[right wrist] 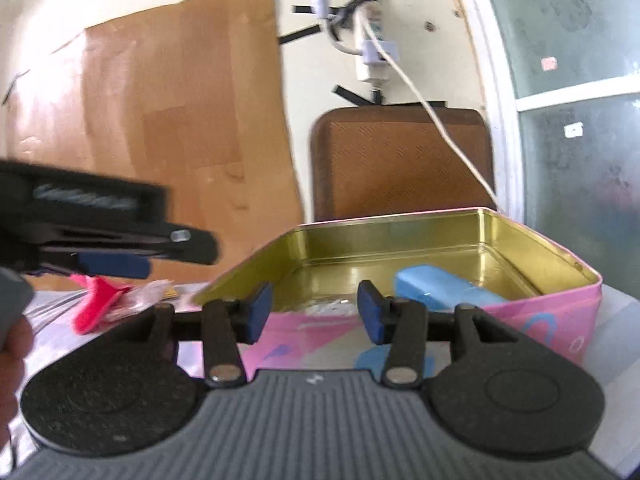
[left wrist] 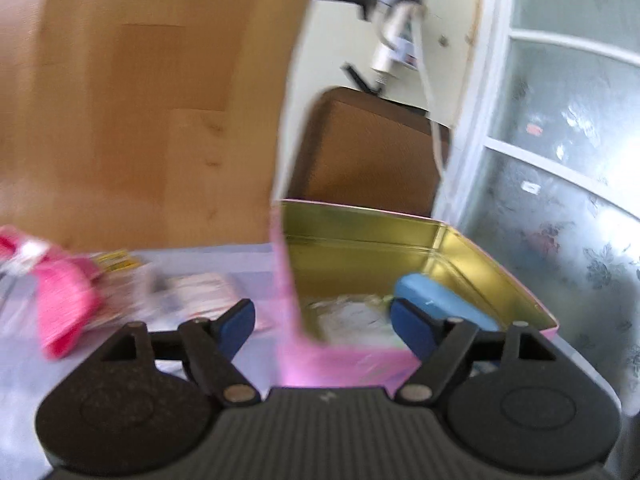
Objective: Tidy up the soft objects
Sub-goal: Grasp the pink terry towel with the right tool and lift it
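Note:
A pink tin box [left wrist: 496,264] with a gold inside stands open on the table; it also shows in the right wrist view [right wrist: 544,312]. A blue soft block [left wrist: 440,300] lies in it, also seen from the right [right wrist: 440,288], beside a clear-wrapped pale item [left wrist: 352,316]. My left gripper [left wrist: 322,320] is open and empty, straddling the tin's near left corner; from the right it shows at the left edge [right wrist: 120,252]. My right gripper [right wrist: 314,312] is open and empty, in front of the tin. A pink soft item [left wrist: 64,304] lies left, also in the right view [right wrist: 96,304].
Clear-wrapped packets [left wrist: 200,292] lie on the lilac tablecloth [left wrist: 24,360] left of the tin. A brown chair back [right wrist: 400,160] stands behind the table. A cardboard sheet [right wrist: 180,120] leans on the wall. A frosted glass door [right wrist: 580,120] is at the right.

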